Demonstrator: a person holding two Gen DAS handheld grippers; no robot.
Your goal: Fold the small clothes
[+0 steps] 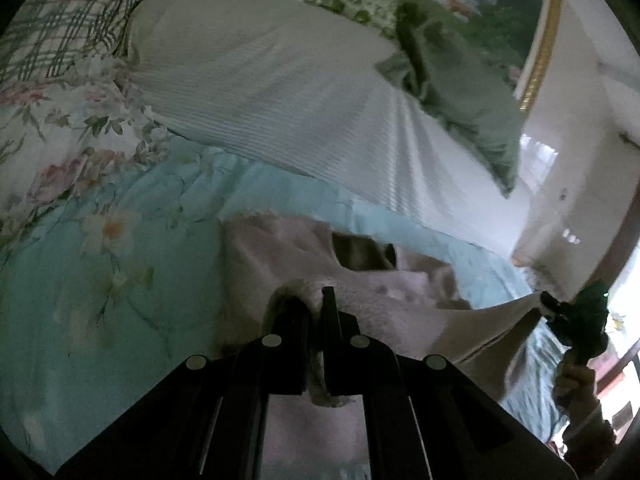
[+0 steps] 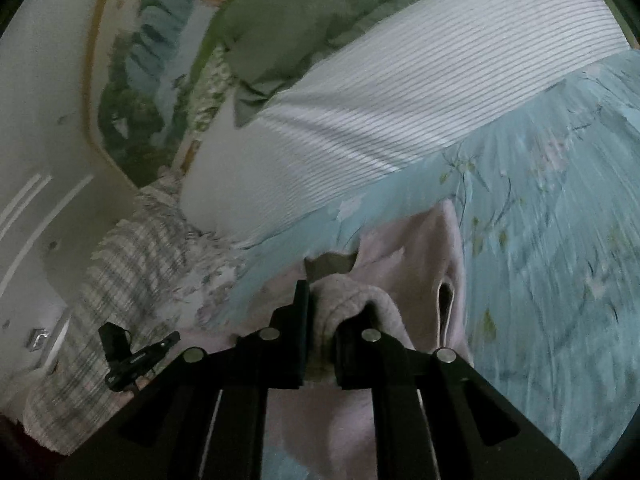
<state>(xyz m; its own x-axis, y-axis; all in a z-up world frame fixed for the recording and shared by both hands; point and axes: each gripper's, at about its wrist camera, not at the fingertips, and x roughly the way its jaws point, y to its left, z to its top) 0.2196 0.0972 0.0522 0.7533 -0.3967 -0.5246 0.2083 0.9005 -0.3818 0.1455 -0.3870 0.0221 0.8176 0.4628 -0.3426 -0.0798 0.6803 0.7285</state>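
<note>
A small pale pink fleece garment (image 1: 280,248) hangs between both grippers above a light blue floral bed sheet (image 1: 100,300). My left gripper (image 1: 314,304) is shut on one bunched edge of it. My right gripper (image 2: 320,304) is shut on another bunched edge of the garment (image 2: 416,248). The right gripper also shows at the far right of the left wrist view (image 1: 576,312), with the cloth stretched toward it. The left gripper shows at the lower left of the right wrist view (image 2: 132,356).
A white striped pillow (image 1: 280,80) lies behind the garment, with a green pillow (image 1: 460,92) beside it and a plaid blanket (image 1: 60,20) at the left. A framed landscape picture (image 1: 500,4) hangs on the wall behind the bed.
</note>
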